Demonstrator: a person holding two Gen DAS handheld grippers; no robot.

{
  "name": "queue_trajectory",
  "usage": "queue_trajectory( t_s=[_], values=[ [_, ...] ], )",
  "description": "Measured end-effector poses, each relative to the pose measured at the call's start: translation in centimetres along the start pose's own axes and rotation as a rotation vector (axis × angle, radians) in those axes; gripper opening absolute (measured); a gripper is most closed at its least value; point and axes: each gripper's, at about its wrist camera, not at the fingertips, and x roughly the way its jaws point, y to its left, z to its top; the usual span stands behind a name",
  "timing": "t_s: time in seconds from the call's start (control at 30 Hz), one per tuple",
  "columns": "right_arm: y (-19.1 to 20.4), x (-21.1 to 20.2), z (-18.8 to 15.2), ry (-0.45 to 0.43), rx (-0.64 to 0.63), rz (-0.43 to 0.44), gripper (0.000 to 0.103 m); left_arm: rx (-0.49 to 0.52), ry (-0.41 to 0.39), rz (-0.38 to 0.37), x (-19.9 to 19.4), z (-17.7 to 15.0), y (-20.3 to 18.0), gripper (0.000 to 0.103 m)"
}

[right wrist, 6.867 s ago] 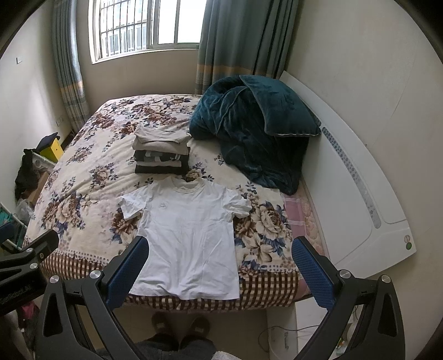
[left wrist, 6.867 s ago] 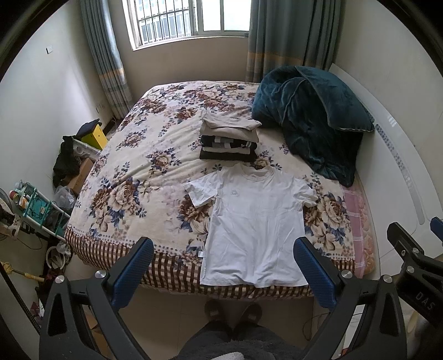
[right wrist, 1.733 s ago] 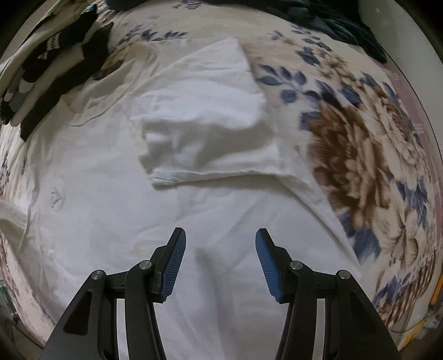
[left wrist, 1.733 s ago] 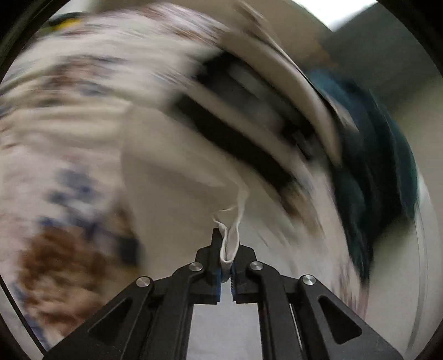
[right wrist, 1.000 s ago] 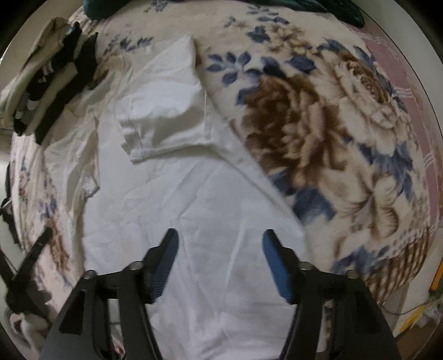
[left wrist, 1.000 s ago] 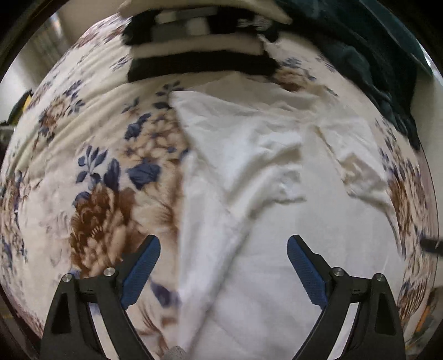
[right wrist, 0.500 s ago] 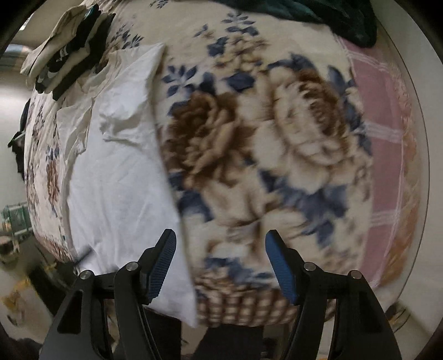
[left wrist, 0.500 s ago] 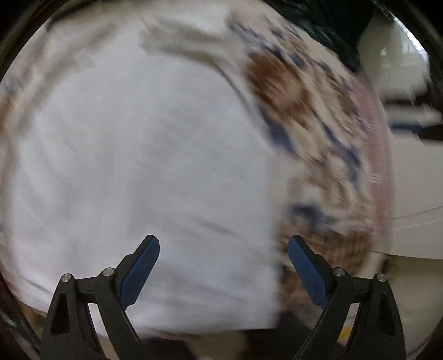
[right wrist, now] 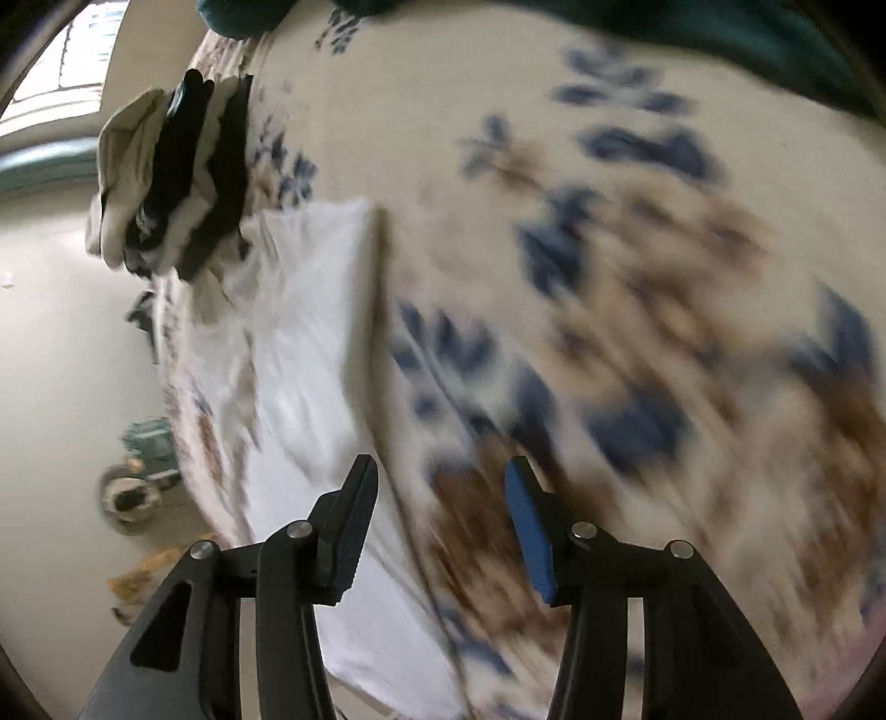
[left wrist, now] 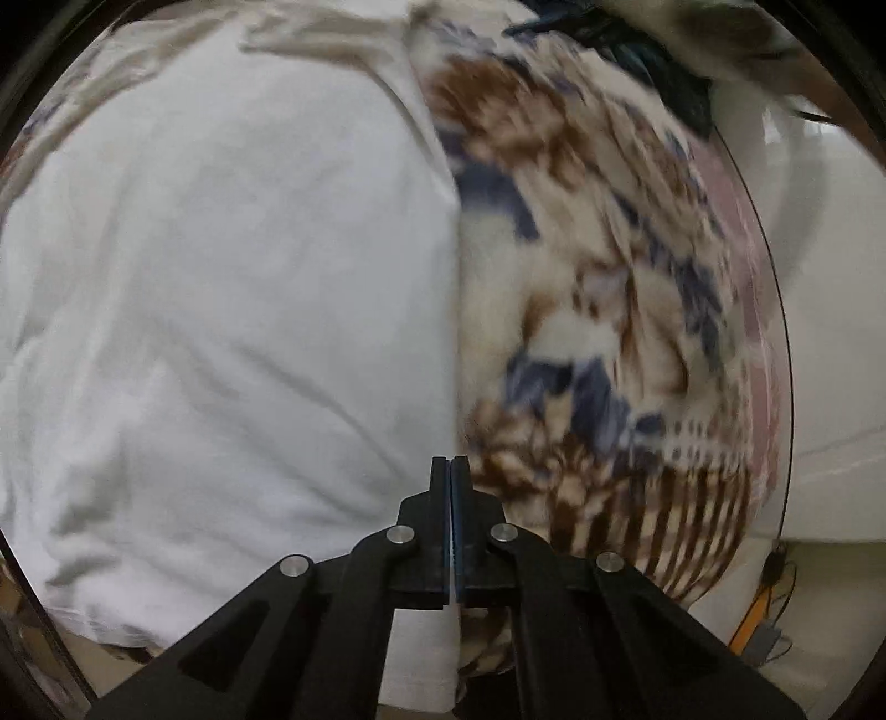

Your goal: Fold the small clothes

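The white T-shirt (left wrist: 221, 304) lies flat on the bed (left wrist: 609, 332), which has a flowery cover. The left gripper (left wrist: 449, 471) has its fingers (left wrist: 440, 498) squeezed tight together right at the shirt's right side edge, close to the bottom hem. It is too hard to see if any cloth is caught between them. The shirt spreads out to the left of the fingers, and the flowery cover is to their right.

The right gripper (right wrist: 440, 487) has its fingers (right wrist: 526, 515) apart and holds nothing. It hangs over the flowery cover, with the shirt's edge (right wrist: 310, 343) just by its left finger.

The left view shows mostly the shirt body close up. The right view is blurry but shows more: a pile of folded clothes (right wrist: 171, 177) just past the top of the shirt, and a dark green blanket (right wrist: 609, 16) at the far end of the bed.
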Motion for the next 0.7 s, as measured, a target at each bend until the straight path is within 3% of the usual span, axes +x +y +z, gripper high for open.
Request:
queue_trajectory(
  t_s=[0.13, 0.2, 0.23, 0.27, 0.37, 0.47, 0.53, 0.57, 0.6, 0.63, 0.7],
  values=[
    [1.8, 4.1, 4.4, 0.011, 0.039, 0.083, 0.05, -0.06, -0.05, 0.0, -2.7, 0.9, 1.5, 0.0],
    [2.9, 5.6, 5.8, 0.002, 0.052, 0.094, 0.045, -0.093, -0.067, -0.004, -3.9, 0.9, 2.3, 0.0],
    [3.6, 6.0, 6.1, -0.002, 0.043, 0.089, 0.022, -0.111, -0.074, -0.008, -4.4, 0.6, 2.7, 0.0],
    [4.5, 6.3, 6.3, -0.002, 0.022, 0.054, 0.008, -0.132, -0.084, -0.01, -5.2, 0.5, 3.3, 0.0],
    [7.0, 6.4, 6.1, -0.016, -0.02, 0.007, 0.006, -0.131, -0.056, -0.011, -5.7, 0.0, 4.4, 0.0],
    [8.9, 6.0, 5.9, 0.006, -0.069, -0.047, 0.006, -0.132, 0.002, -0.106, -4.2, -0.9, 5.0, 0.003],
    [9.2, 6.2, 6.0, 0.036, -0.075, -0.097, 0.006, -0.114, 0.046, -0.116, -2.6, -1.3, 4.5, 0.024],
    [9.3, 6.4, 6.1, 0.048, -0.075, -0.124, 0.006, -0.104, 0.054, -0.136, -1.7, -1.4, 4.2, 0.046],
    [9.3, 6.7, 6.1, 0.06, -0.075, -0.141, 0.006, -0.102, 0.055, -0.157, -1.1, -1.5, 3.8, 0.055],
    [9.4, 7.1, 6.0, 0.086, -0.076, -0.153, 0.007, -0.097, 0.061, -0.164, -0.5, -1.6, 3.5, 0.055],
    [8.9, 7.9, 5.5, 0.152, -0.098, -0.177, 0.017, -0.062, 0.078, -0.158, 0.6, -1.6, 2.7, 0.055]
  ],
)
